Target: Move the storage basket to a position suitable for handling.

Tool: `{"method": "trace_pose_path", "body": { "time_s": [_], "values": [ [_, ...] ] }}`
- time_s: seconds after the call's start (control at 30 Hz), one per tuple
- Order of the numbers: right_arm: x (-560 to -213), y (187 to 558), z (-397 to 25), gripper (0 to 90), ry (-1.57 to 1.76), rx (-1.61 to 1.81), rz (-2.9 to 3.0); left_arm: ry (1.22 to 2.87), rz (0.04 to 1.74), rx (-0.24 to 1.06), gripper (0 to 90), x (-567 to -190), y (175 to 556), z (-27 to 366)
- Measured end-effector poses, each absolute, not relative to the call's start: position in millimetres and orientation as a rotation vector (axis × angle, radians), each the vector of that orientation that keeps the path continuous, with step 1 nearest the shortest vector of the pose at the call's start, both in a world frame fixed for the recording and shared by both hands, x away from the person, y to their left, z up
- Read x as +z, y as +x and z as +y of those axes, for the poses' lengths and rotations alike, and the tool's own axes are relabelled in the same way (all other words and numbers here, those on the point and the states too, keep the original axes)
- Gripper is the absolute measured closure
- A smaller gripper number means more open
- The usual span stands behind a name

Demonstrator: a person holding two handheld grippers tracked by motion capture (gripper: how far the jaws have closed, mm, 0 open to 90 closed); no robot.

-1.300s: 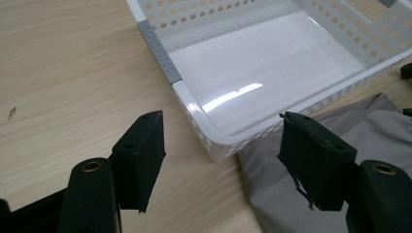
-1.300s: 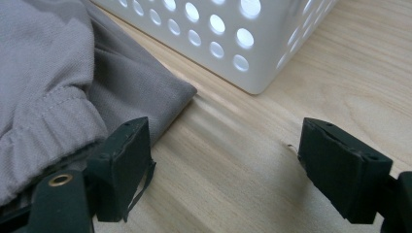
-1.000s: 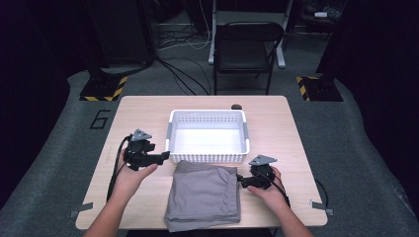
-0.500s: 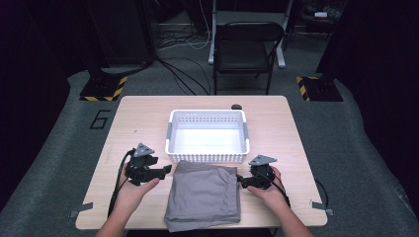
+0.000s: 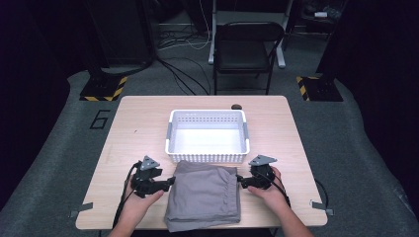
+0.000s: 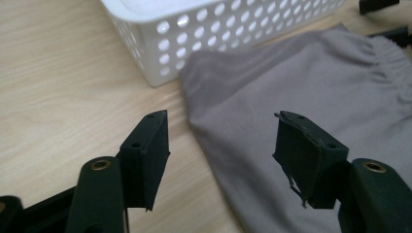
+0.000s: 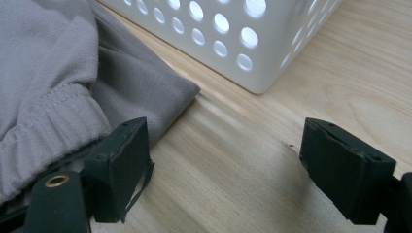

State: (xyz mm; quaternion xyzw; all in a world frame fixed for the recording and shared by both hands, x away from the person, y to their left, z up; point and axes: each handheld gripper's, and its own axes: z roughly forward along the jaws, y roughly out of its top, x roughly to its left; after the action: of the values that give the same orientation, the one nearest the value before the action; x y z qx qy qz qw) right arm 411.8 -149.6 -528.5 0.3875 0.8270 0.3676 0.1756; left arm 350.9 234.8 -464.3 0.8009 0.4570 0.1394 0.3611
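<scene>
We saw L gripper [image 5: 170,181] jaws wide at grey cloth [image 5: 205,195] L edge; R gripper [image 5: 240,179] wide at R edge, nr white basket [image 5: 206,157].

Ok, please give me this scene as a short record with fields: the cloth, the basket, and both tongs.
cloth: folded grey garment with an elastic band, flat on the table's near edge
basket: white perforated basket, looks empty, just behind the cloth
table: light wood
left tongs: open, at the cloth's left edge, one jaw over the fabric, one over bare wood
right tongs: open, at the cloth's right edge, nothing gripped
small dark object: behind the basket, too small to identify
</scene>
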Motion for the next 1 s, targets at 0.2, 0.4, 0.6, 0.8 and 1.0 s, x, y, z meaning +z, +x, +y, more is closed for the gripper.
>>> {"method": "trace_pose_path", "body": {
  "time_s": [0.2, 0.4, 0.6, 0.8, 1.0],
  "values": [
    [-528, 412, -150, 17.5, 1.097, 1.041, 2.343, 2.117, 1.162, 0.353, 37.9, -479, 350, 231],
    [-528, 412, -150, 17.2, 1.095, 1.039, 2.346, 2.090, 1.191, 0.332, 35.9, -489, 350, 225],
    [-528, 412, -150, 17.2, 1.094, 1.039, 2.347, 2.089, 1.227, 0.318, 29.4, -495, 348, 218],
    [-529, 412, -149, 17.2, 1.095, 1.042, 2.345, 2.122, 1.222, 0.320, 26.4, -500, 349, 214],
    [-529, 412, -149, 17.2, 1.094, 1.041, 2.346, 2.129, 1.233, 0.315, 25.6, -506, 350, 210]
  ]
}}
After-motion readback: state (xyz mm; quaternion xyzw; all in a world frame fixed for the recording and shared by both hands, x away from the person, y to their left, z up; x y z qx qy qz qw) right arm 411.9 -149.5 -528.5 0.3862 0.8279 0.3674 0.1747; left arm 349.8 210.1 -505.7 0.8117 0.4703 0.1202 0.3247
